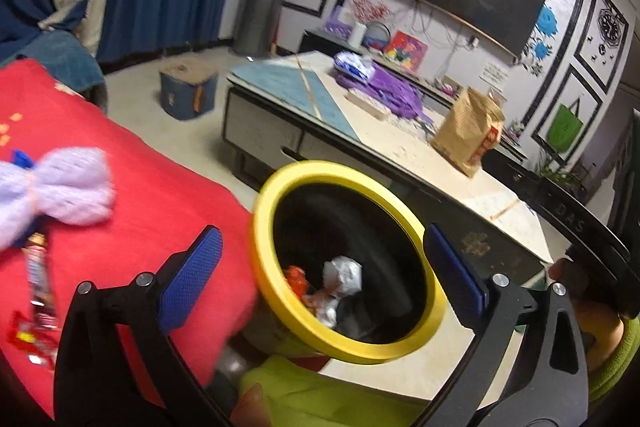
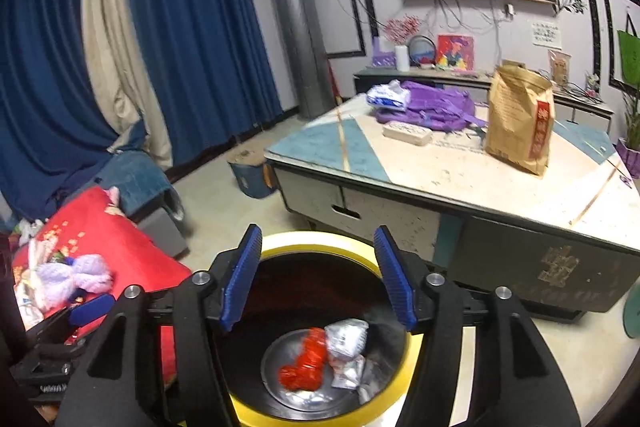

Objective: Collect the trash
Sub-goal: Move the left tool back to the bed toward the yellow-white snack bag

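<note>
A black trash bin with a yellow rim [image 1: 280,291] [image 2: 320,241] stands on the floor beside a red cloth [image 1: 160,195]. Inside lie a red wrapper [image 2: 306,363] [image 1: 298,281] and crumpled white wrappers [image 2: 346,337] [image 1: 342,275]. My left gripper [image 1: 324,275] is open and empty, held over the bin's mouth. My right gripper [image 2: 316,279] is open and empty, right above the bin. On the red cloth lie a brown snack wrapper [image 1: 38,279] and a red wrapper [image 1: 30,341] at the left, next to a purple knitted bow [image 1: 60,187] [image 2: 76,277].
A low coffee table [image 2: 460,179] [image 1: 360,131] stands behind the bin, carrying a brown paper bag [image 2: 520,115], a purple bag [image 2: 432,107] and a white box [image 2: 408,133]. A blue storage box [image 1: 188,93] sits on the floor. Blue curtains [image 2: 180,27] hang at the left.
</note>
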Demonstrator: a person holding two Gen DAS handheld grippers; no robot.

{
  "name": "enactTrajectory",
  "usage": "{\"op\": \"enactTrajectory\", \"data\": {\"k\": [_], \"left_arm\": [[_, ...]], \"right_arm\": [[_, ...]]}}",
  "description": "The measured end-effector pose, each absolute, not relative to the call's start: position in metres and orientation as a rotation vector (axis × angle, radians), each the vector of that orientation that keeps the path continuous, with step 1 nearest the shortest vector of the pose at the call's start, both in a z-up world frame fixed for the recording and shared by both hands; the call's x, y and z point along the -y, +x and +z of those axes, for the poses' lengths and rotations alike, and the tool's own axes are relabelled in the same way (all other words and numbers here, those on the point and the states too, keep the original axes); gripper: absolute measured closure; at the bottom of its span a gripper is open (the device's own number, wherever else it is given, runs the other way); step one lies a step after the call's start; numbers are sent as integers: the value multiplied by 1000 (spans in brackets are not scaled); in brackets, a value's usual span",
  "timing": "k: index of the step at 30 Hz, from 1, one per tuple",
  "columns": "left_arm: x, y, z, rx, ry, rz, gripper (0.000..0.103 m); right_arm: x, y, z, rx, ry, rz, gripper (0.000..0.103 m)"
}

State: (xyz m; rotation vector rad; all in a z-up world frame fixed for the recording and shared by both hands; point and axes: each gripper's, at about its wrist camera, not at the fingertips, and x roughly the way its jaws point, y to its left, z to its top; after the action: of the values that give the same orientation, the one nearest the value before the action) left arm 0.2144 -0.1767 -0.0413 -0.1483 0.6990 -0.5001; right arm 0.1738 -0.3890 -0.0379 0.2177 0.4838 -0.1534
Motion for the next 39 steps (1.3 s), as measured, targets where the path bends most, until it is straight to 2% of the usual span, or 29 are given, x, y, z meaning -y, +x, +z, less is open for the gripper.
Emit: {"op": "enactTrajectory", "data": {"k": [25, 39], "left_arm": [[84, 169, 13, -437, -59, -221, 11], [25, 163, 4, -432, -73, -99, 11]], "right_arm": [[261, 149, -9, -424, 81, 202, 32], [186, 149, -27, -509, -21, 379, 28]]}}
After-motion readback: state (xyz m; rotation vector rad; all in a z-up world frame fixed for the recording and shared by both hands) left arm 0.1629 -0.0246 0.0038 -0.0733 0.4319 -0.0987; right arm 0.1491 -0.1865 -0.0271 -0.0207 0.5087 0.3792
